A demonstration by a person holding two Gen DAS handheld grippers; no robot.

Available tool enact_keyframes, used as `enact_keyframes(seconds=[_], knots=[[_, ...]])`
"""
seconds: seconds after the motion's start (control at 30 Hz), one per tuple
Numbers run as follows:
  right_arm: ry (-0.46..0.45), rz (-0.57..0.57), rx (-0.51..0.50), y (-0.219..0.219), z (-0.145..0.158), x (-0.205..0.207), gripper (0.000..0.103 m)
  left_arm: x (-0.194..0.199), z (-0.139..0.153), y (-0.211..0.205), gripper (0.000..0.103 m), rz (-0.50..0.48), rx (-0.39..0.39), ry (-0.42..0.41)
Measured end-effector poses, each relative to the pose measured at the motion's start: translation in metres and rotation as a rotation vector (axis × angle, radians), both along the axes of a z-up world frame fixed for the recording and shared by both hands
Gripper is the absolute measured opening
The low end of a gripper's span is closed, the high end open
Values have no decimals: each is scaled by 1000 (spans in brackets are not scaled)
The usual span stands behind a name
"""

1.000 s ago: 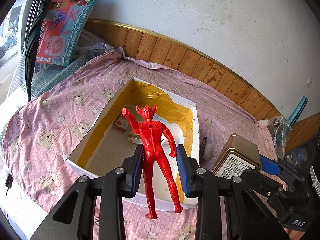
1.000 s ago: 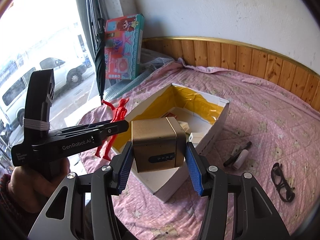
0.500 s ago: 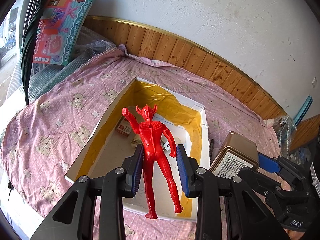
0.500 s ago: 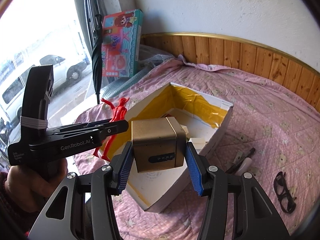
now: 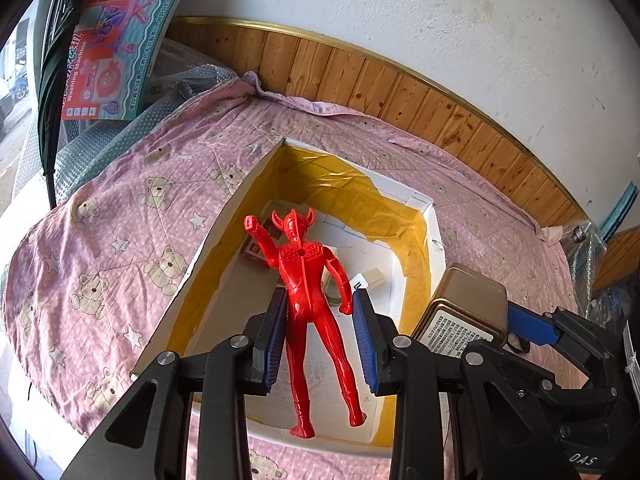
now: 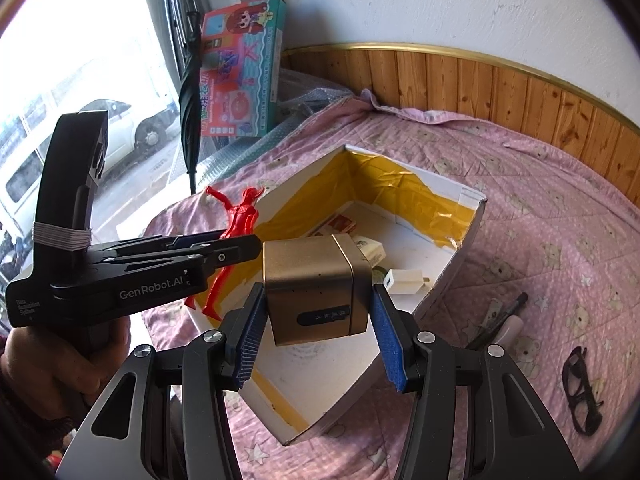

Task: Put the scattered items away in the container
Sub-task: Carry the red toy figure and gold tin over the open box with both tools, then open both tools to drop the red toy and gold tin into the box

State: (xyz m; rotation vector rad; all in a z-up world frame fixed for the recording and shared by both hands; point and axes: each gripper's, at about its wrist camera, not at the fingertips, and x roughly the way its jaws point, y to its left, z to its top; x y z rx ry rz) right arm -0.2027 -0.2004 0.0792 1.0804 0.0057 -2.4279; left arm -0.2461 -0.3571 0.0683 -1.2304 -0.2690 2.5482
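A: Left wrist view first: the left gripper (image 5: 320,322) is pinching a red plastic horned hero figure (image 5: 306,280) at the waist, jaws closed onto it from both sides. The figure's long axis is running straight out along the jaws, head forward, feet hanging back toward the handle.

B: And below it?

A: It is hovering over the open white cardboard box with yellow tape lining (image 5: 434,236), head end over the floor of the box, feet over the near wall.

B: The right wrist view is showing the right gripper (image 6: 316,334) clamping a gold square metal tin (image 6: 314,288) between its blue jaws, also over the box, near its closer corner.

A: Both loads are looking ready to drop; the left seems further inside. Black glasses (image 6: 580,384) and a black pen (image 6: 504,318) are lying on the pink bear-print bed cover (image 6: 540,208), right of the box.
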Motion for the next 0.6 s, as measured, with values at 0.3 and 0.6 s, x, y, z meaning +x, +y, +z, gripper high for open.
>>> enact_keyframes(seconds=[0.3,0.6], knots=[[-42,20,32,-11,-14,-17,54,-8,-11,-4,33,-12,-37,-42],[-97,43,83,-22,-32,-34,54,-20,-30,-1,33,-34,-61,-104]])
